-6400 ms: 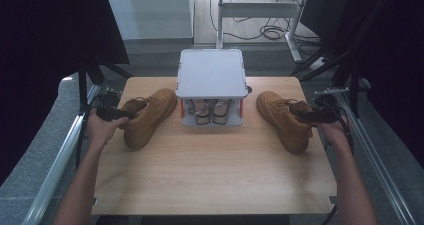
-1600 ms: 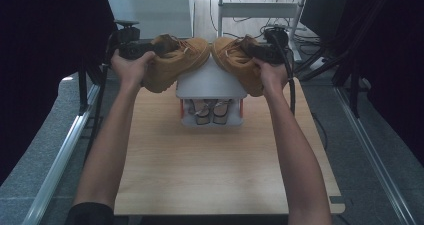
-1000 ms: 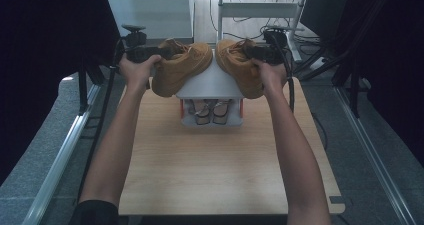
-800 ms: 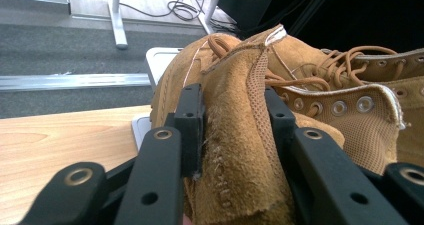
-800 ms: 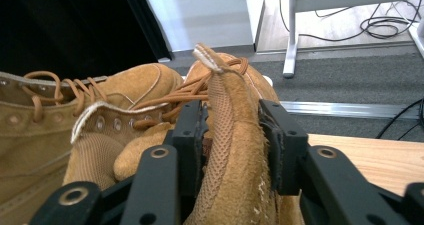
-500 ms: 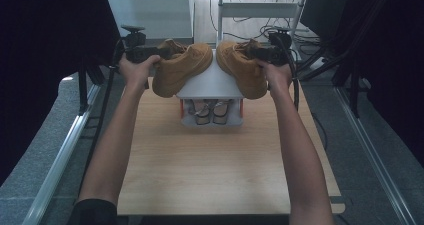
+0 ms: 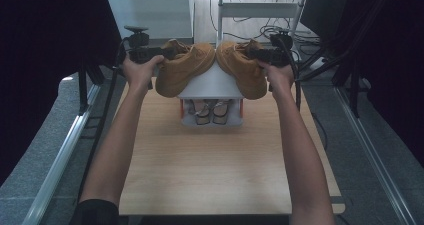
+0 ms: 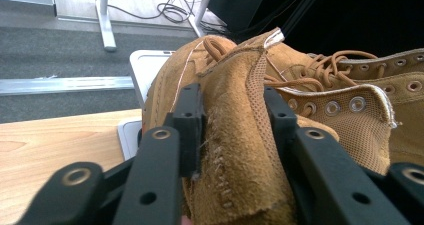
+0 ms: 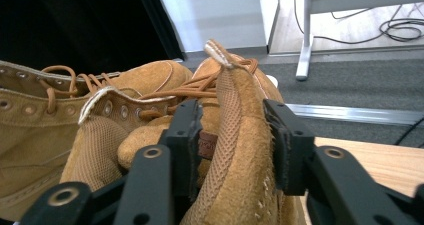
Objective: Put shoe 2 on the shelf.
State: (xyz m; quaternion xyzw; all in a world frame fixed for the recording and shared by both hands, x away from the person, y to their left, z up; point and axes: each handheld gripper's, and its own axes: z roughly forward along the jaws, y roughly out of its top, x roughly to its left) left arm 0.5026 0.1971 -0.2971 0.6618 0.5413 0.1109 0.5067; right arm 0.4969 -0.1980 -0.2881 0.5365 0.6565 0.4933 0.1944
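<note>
High view shows both tan boots resting on top of the white shoe rack (image 7: pixel 212 82) at the far end of the surface (image 7: pixel 220 160), toes meeting at the middle. My left gripper (image 7: pixel 150 52) has the left boot (image 7: pixel 182 67) by its heel collar, my right gripper (image 7: pixel 270 55) the right boot (image 7: pixel 242 67) likewise. Each boot's long axis runs away from my fingers toward the centre. Both sets of fingers have just been opening; the collar is between them, the left fingers (image 8: pixel 187 125) about touching, the right fingers (image 9: pixel 282 145) showing a gap. I judge that backing each hand outward comes next.
</note>
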